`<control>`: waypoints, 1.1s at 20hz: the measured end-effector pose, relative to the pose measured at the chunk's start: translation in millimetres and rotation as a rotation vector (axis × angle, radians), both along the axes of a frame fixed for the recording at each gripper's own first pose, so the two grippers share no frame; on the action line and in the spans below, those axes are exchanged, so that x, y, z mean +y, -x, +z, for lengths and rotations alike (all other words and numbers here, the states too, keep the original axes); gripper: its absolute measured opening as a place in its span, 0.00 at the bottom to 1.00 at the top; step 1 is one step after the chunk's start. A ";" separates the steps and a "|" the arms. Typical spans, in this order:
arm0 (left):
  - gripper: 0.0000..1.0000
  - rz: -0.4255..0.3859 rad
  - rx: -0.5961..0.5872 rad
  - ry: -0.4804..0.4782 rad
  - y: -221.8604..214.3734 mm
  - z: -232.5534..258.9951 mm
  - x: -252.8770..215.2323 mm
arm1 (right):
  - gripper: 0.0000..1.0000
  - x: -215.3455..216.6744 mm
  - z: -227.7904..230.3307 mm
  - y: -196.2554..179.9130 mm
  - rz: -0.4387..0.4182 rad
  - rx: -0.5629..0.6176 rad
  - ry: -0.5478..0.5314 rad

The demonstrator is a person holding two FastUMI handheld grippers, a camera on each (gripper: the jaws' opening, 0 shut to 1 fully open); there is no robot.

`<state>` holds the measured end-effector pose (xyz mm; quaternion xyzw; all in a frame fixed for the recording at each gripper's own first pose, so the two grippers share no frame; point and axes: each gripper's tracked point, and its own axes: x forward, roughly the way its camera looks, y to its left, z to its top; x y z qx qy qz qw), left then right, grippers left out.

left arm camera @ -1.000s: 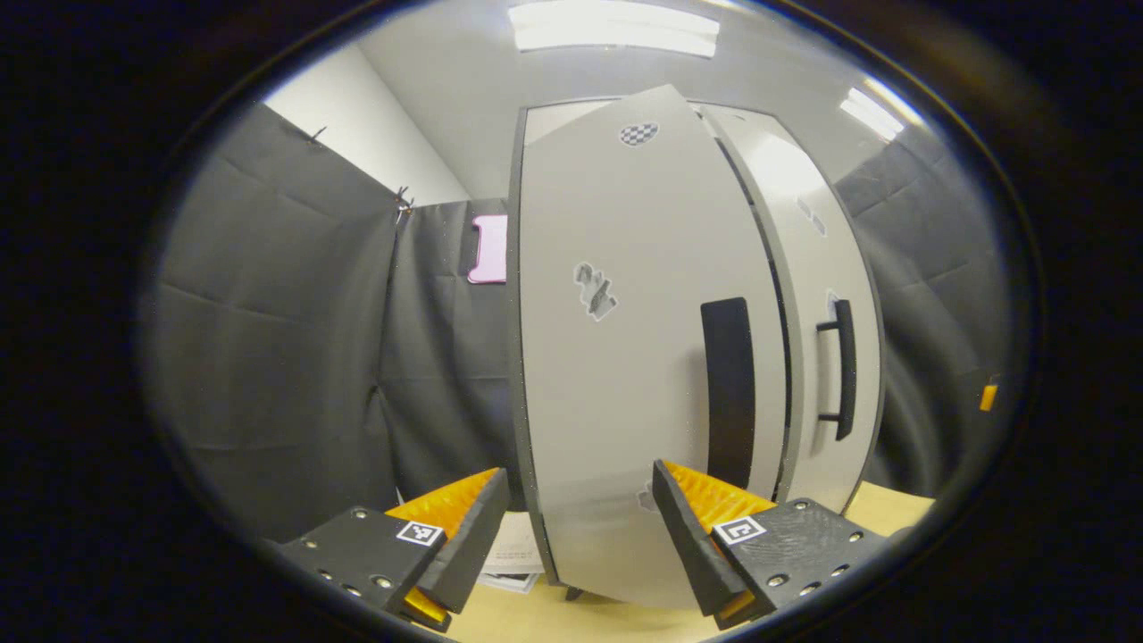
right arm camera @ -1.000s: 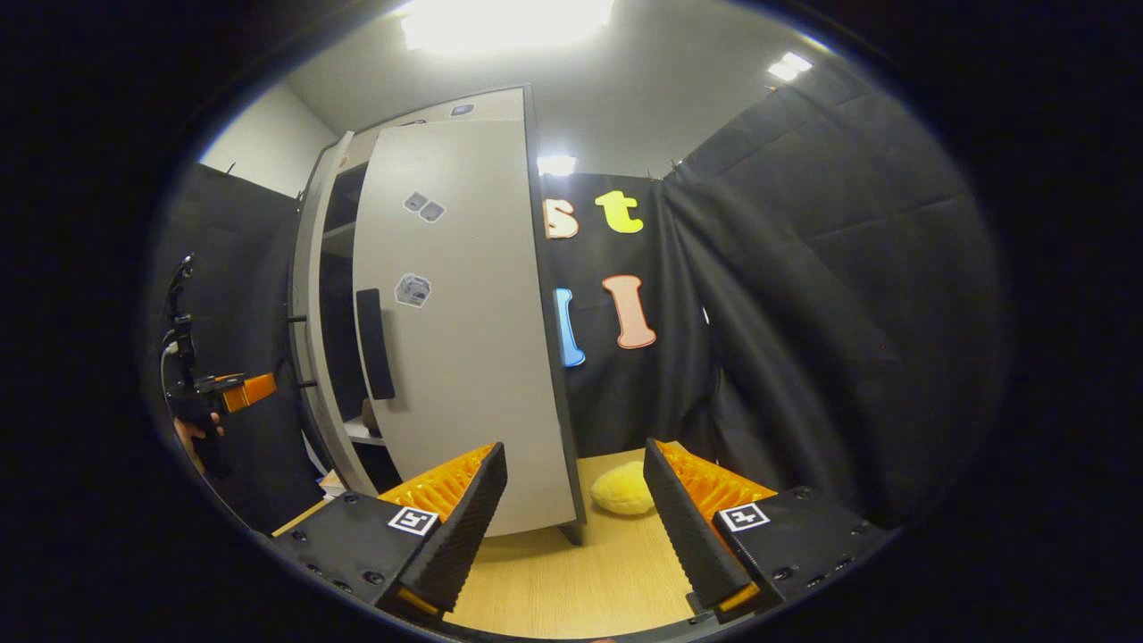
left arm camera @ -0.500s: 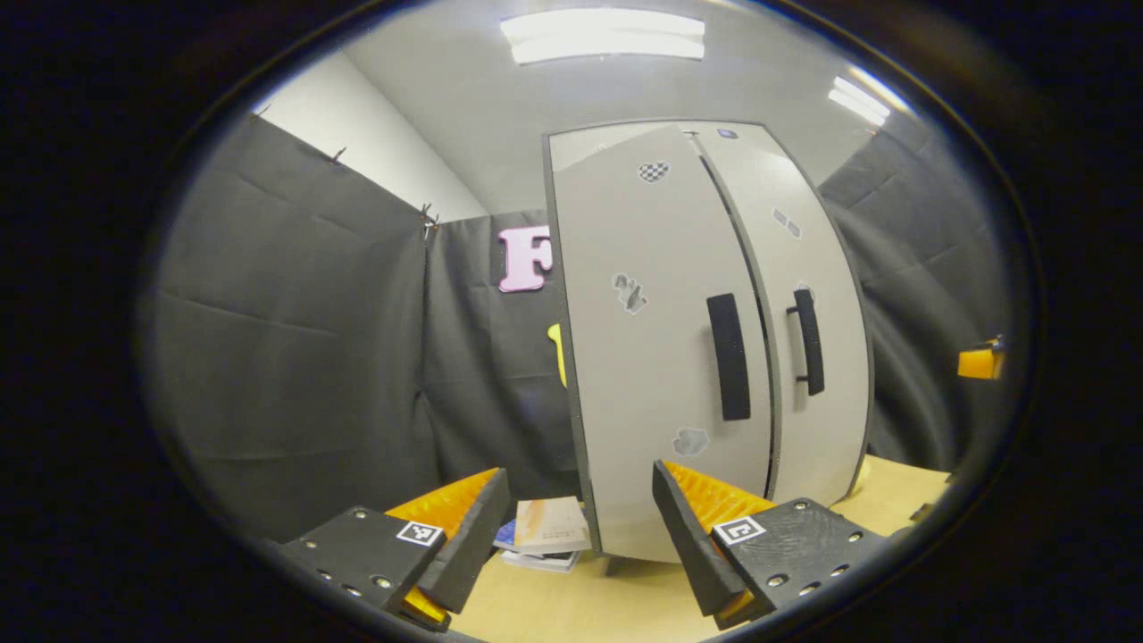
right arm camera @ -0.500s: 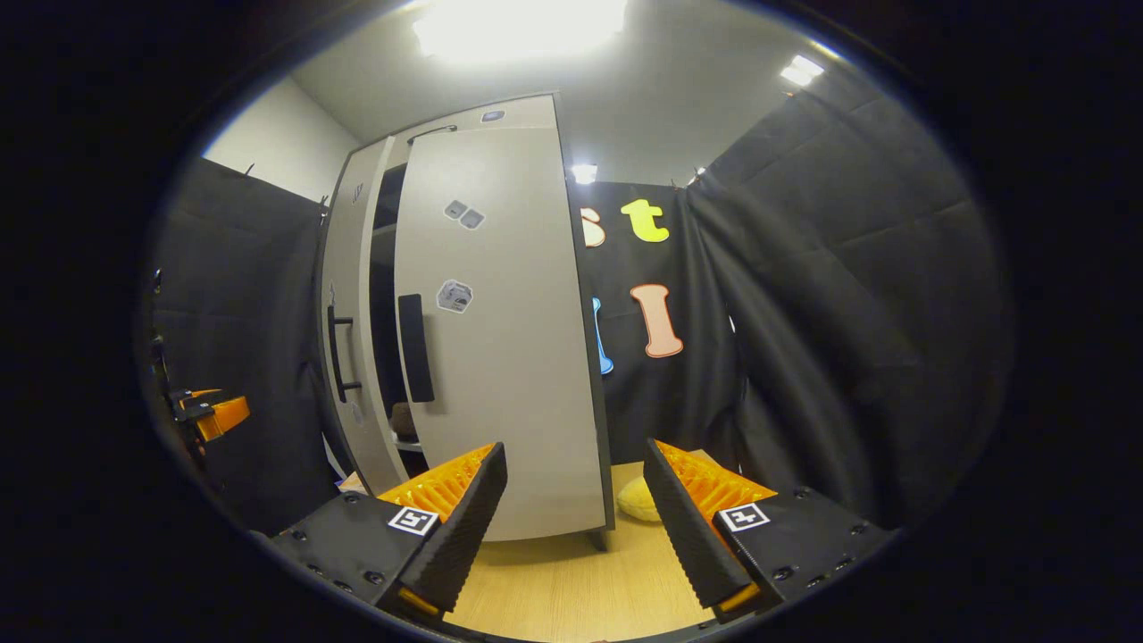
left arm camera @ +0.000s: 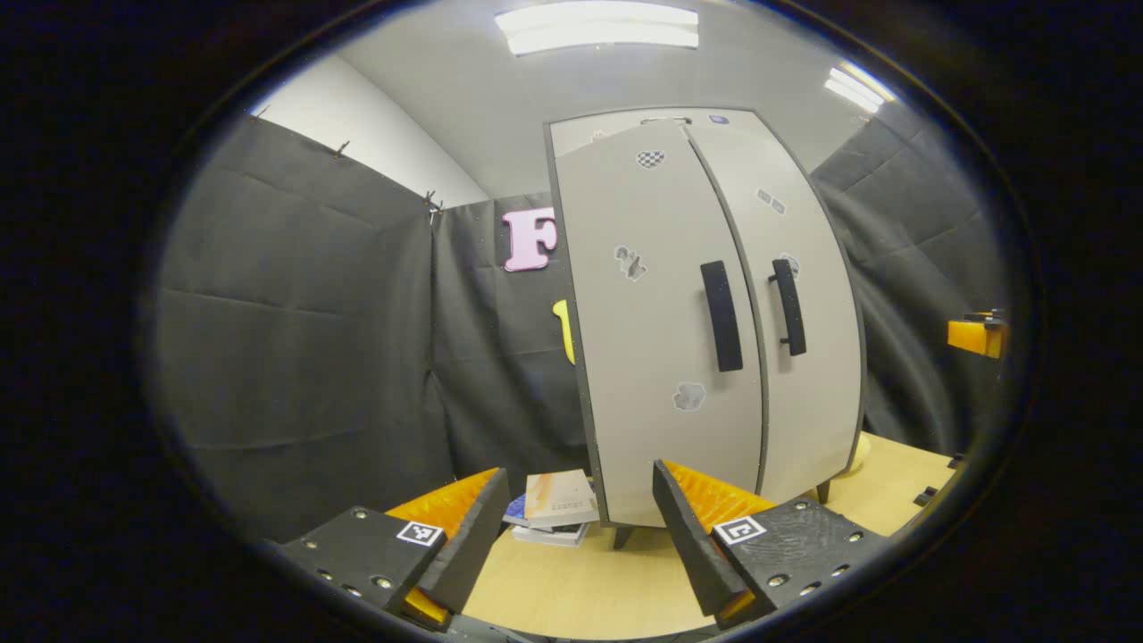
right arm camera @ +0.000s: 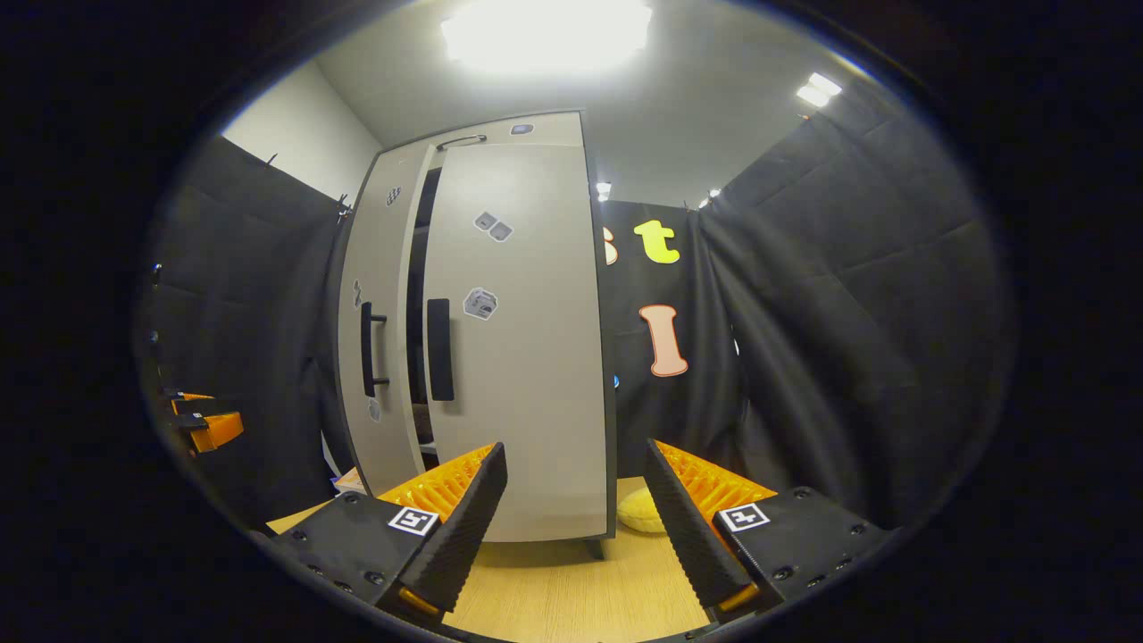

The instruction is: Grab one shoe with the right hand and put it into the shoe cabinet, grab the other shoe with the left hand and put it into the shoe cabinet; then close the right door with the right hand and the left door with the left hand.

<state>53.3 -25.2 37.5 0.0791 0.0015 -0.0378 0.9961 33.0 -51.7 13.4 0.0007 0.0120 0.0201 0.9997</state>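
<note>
Shoe cabinet [left arm camera: 705,313] stands upright on table [right arm camera: 571,589], ahead of both grippers. Right door [right arm camera: 518,339] is ajar, dark gap beside left door [right arm camera: 379,339]. Right gripper [right arm camera: 576,509] is nearer it, fingers wide apart, empty; left gripper [left arm camera: 580,527] likewise. Shoes presumably inside, unseen.

A light wooden table [left arm camera: 580,589] carries the shoe cabinet [left arm camera: 705,357], which stands on short dark legs. Just beside the cabinet's left front leg, in the left gripper view, a small stack of books [left arm camera: 554,509] lies flat on the wood. In the right gripper view a soft yellow object [right arm camera: 643,511] rests on the table [right arm camera: 571,598] by the cabinet's [right arm camera: 518,357] right side, partly hidden behind it.
</note>
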 end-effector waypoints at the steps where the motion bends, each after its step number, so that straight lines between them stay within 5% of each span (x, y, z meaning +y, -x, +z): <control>1: 1.00 0.000 -0.001 0.002 0.5 0.5 1.5 | 0.98 2.1 1.5 2.0 0.004 -0.006 0.008; 14: 0.93 0.019 0.028 -0.014 -0.5 -12.6 21.0 | 0.98 10.0 -4.2 0.9 -0.007 0.013 -0.009; 21: 1.00 0.030 0.021 -0.009 -4.8 -10.0 27.5 | 0.98 8.4 -0.1 -0.8 -0.021 0.008 -0.017; 22: 0.94 0.030 0.021 -0.009 -5.3 -9.7 27.3 | 0.98 8.2 -0.7 -2.1 -0.022 0.010 -0.018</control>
